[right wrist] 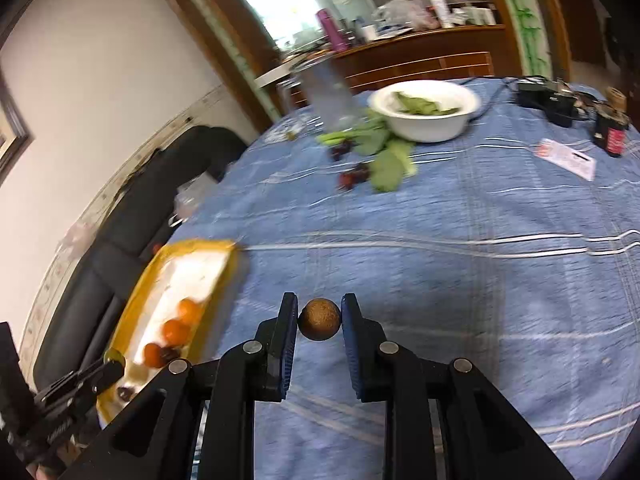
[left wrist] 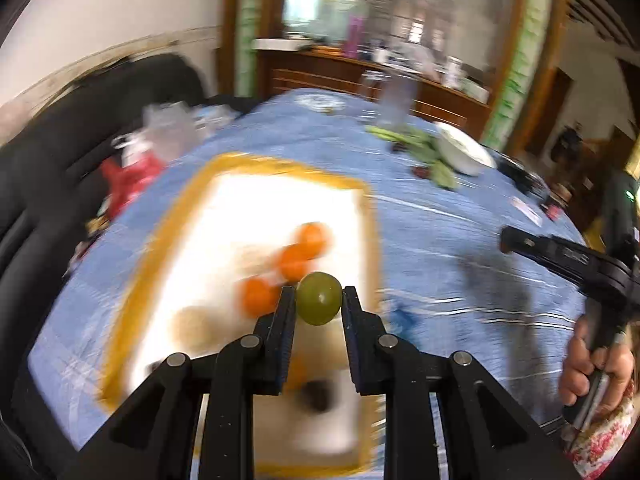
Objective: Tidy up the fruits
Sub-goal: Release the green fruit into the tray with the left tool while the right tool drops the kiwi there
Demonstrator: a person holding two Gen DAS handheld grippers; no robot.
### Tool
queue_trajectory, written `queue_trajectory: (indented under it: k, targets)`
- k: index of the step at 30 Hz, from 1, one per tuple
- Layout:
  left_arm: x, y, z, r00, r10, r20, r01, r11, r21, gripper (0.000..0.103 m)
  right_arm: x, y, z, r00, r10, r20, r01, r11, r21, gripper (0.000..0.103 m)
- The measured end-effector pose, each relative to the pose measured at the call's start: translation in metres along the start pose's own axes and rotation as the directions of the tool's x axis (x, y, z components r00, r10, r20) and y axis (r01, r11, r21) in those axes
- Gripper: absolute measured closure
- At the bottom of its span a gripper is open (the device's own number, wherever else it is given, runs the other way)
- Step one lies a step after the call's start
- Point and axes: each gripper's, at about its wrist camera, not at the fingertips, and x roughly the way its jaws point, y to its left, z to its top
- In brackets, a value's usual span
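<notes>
My left gripper (left wrist: 319,298) is shut on a round green fruit (left wrist: 319,299) and holds it above the near right part of a white tray with a yellow rim (left wrist: 168,232). On the tray lie three small oranges (left wrist: 296,260), a pale brown fruit (left wrist: 196,324) and a dark fruit (left wrist: 318,394), all blurred. My right gripper (right wrist: 319,318) is shut on a small brown round fruit (right wrist: 319,319) over the blue tablecloth, to the right of the tray (right wrist: 132,300). The left gripper's tip (right wrist: 108,368) shows at the tray's near end.
A white bowl (right wrist: 424,114) with green leaves stands far back on the blue cloth (right wrist: 440,280). Loose leaves and dark red fruits (right wrist: 354,176) lie before it. A clear container (right wrist: 328,92), black devices (right wrist: 556,100) and a card (right wrist: 566,158) sit at the back. A black sofa (left wrist: 80,128) borders the left.
</notes>
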Motion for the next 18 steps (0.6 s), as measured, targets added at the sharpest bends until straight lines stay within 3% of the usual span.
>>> queue_trajectory:
  k: [3,8,12,18]
  targets:
    - [-0.004,0.030,-0.007,0.999,0.036,0.001,-0.036,0.998,-0.057,0.081,0.014,0.035,-0.013,0.998,0.044,-0.051,-0.046,0.998,-0.037,0.078]
    - [0.000,0.057,-0.021,1.000,0.017,-0.024,-0.020,0.994,-0.111,0.081,0.041,0.090,-0.029,0.987,0.083,-0.135,-0.099,0.989,-0.112,0.078]
    - [0.005,0.055,-0.029,1.000,0.003,-0.026,-0.006,0.995,-0.104,0.081,0.059,0.117,-0.035,0.986,0.050,-0.159,-0.079,0.981,-0.177,0.078]
    - [0.020,0.051,-0.027,0.999,-0.011,-0.035,0.008,0.996,-0.093,0.081,0.090,0.147,-0.035,0.986,-0.071,-0.150,0.026,0.958,-0.285,0.078]
